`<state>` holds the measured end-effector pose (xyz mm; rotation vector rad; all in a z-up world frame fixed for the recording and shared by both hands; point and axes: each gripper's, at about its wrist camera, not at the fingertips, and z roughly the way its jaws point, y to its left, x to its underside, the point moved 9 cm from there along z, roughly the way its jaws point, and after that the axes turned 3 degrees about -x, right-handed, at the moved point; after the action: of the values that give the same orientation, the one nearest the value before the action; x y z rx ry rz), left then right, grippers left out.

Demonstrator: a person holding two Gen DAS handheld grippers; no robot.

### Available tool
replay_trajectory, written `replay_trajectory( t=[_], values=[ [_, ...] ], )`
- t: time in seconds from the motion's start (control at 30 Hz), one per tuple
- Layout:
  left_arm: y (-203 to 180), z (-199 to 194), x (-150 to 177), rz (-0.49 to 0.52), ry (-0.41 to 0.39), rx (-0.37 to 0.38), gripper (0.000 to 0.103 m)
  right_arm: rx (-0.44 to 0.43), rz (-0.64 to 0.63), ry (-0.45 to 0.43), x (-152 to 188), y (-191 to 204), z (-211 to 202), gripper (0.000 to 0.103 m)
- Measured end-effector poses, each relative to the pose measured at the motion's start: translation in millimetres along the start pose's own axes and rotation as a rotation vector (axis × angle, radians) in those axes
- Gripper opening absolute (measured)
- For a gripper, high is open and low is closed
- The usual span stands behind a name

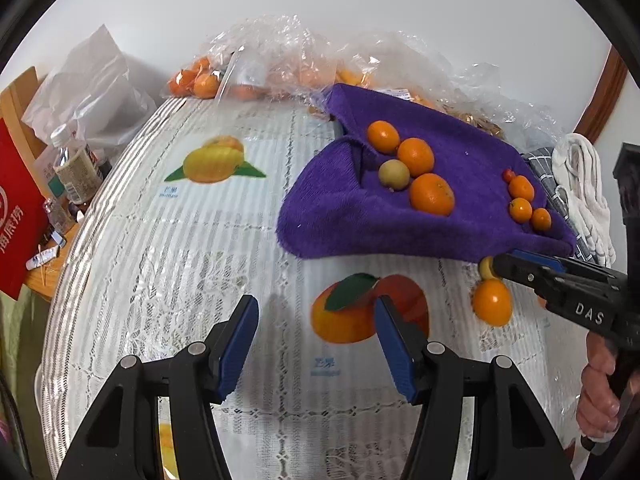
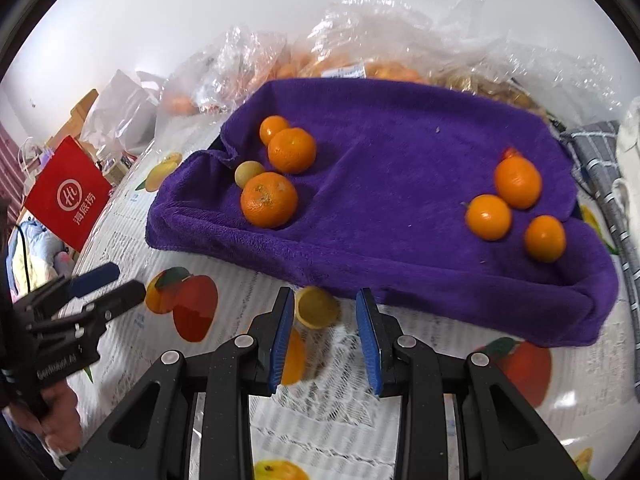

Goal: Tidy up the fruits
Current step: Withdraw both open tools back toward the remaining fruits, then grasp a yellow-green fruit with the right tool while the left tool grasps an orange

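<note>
Right gripper (image 2: 326,334) stands with its jaws narrowly apart and nothing pinched; a small yellow fruit (image 2: 316,307) lies loose on the tablecloth (image 2: 352,420) just ahead of the tips, at twelve o'clock, against the near edge of the purple towel (image 2: 400,184). An orange kumquat (image 2: 294,356) sits touching the left pad, at nine o'clock. My left gripper (image 1: 316,344) is spread and empty over the printed cloth. I judge the risk is this: closing now, a pad could nudge either round fruit away, rolling it under the towel's hem or off the table.
</note>
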<state>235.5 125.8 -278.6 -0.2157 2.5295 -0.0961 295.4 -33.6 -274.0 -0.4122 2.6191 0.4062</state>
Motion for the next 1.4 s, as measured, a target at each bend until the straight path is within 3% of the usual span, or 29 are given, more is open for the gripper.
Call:
replay_trajectory(
  t=[0.37, 0.53, 0.7, 0.9, 1.23, 1.4],
  values=[
    [11, 4, 6, -0.017, 0.005, 0.003, 0.058, -0.031, 0.052, 0.016, -2, -4, 13, 0.025],
    [9, 5, 10, -0.008, -0.009, -0.023, 0.059, 0.018, 0.041, -0.029, 5, -23, -9, 0.025],
    [5, 4, 16, 0.023, -0.028, -0.058, 0.063, 0.122, 0.004, -0.065, 22, -56, -27, 0.025],
    [6, 0, 24, 0.038, -0.037, -0.103, 0.063, 0.134, 0.025, -0.088, 39, -83, -32, 0.025],
    [6, -9, 33, 0.011, -0.024, -0.091, 0.063, 0.153, -0.01, -0.147, 48, -80, -29, 0.025],
    [-27, -15, 30, 0.039, -0.025, -0.01, 0.062, 0.138, 0.0, -0.18, 49, -87, -47, 0.025]
  ],
)
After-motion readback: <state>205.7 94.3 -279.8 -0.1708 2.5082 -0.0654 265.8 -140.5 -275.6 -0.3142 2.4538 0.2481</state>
